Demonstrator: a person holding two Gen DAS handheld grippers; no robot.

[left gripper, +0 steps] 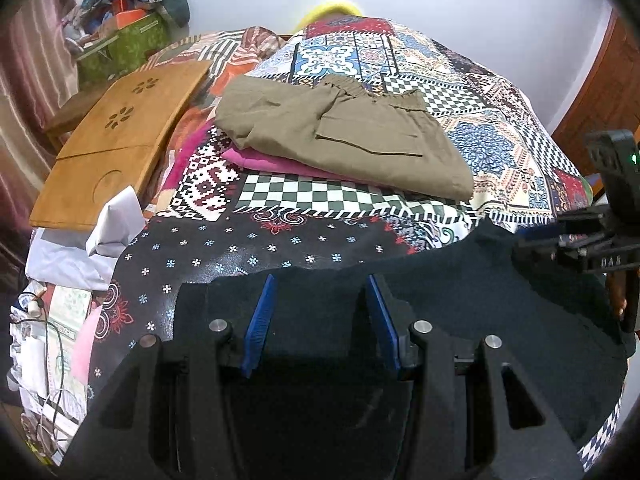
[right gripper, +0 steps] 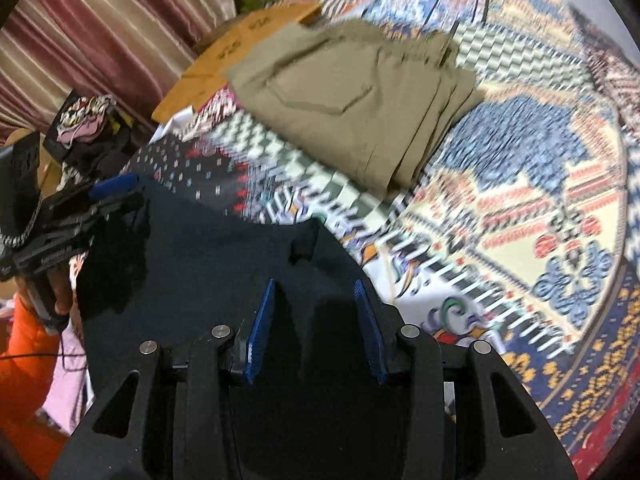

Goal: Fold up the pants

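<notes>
Dark navy pants (left gripper: 460, 280) (right gripper: 208, 248) lie at the near edge of the patchwork quilt (left gripper: 500, 148). My left gripper (left gripper: 321, 280) hovers over their left part, blue pads well apart, cloth beneath and between them with no visible pinch. The right wrist view shows it at the far left (right gripper: 114, 186), at the cloth's edge. My right gripper (right gripper: 315, 282) stands open over the right part of the same pants; the left wrist view shows it at the right edge (left gripper: 536, 234). Folded khaki pants (left gripper: 352, 136) (right gripper: 352, 104) rest farther back on a pink garment (left gripper: 272, 162).
A wooden lap tray (left gripper: 116, 140) (right gripper: 240, 44) lies left of the khaki pile. Behind it stands a green box (left gripper: 124, 44) under bundled bedding. Papers and cables (left gripper: 60, 320) crowd the near left. A striped curtain (right gripper: 100, 40) hangs left; an orange sleeve (right gripper: 24, 352) holds the left gripper.
</notes>
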